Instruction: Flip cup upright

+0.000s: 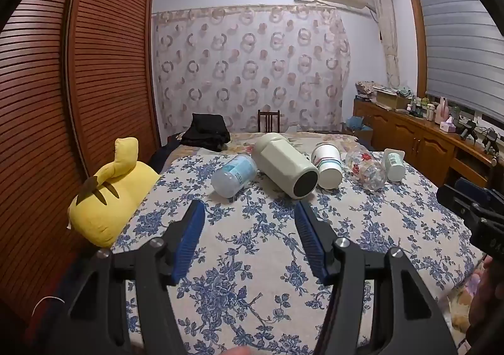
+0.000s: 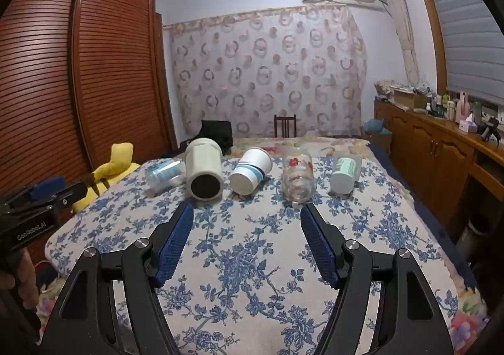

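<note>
Several cups lie on their sides in a row across the flowered bedspread (image 1: 252, 260). From the left: a clear blue-labelled cup (image 1: 233, 176) (image 2: 165, 175), a large cream flask (image 1: 285, 164) (image 2: 203, 172), a white paper cup with blue stripes (image 1: 327, 164) (image 2: 250, 173), a clear glass with red flowers (image 1: 367, 169) (image 2: 297, 180), and a small white cup with a green label (image 1: 393, 164) (image 2: 345, 173). My left gripper (image 1: 249, 210) is open and empty, short of the flask. My right gripper (image 2: 247, 211) is open and empty, short of the paper cup and the glass.
A yellow plush toy (image 1: 110, 194) lies at the bed's left edge by the louvred wardrobe (image 1: 78, 87). A black bag (image 1: 208, 131) and a chair (image 1: 268, 120) are at the far end. A wooden sideboard (image 2: 441, 147) runs along the right.
</note>
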The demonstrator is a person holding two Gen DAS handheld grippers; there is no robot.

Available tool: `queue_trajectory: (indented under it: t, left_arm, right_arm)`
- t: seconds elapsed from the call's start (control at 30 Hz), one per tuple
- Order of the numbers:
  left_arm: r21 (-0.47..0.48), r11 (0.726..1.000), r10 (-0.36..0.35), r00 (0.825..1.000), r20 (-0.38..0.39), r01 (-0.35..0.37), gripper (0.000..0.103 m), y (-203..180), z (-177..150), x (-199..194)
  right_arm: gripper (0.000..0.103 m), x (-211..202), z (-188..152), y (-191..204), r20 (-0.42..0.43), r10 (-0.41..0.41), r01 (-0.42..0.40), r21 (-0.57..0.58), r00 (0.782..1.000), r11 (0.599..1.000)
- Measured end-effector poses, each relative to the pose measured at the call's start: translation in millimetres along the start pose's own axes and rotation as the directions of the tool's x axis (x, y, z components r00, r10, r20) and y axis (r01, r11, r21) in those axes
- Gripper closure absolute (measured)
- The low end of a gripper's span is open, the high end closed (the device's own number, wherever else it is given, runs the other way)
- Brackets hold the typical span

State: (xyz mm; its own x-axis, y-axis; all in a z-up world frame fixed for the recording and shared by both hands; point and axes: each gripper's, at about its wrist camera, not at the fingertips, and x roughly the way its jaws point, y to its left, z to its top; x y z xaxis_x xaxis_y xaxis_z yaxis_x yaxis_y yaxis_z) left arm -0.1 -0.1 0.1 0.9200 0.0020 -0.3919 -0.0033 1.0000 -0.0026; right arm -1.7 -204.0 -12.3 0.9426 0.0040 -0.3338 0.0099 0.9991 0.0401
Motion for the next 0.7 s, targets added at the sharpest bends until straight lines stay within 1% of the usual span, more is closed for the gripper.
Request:
queue_trajectory:
  t: [0.7]
  left_arm:
    - [0.002,1.000,0.001,1.000,0.000,-0.001,0.044,-0.1,0.0,0.0]
  right_arm:
    - [0.031,-0.9,-0.2,0.1,-0.002,0.002,-0.002,0.008,1.000,1.000]
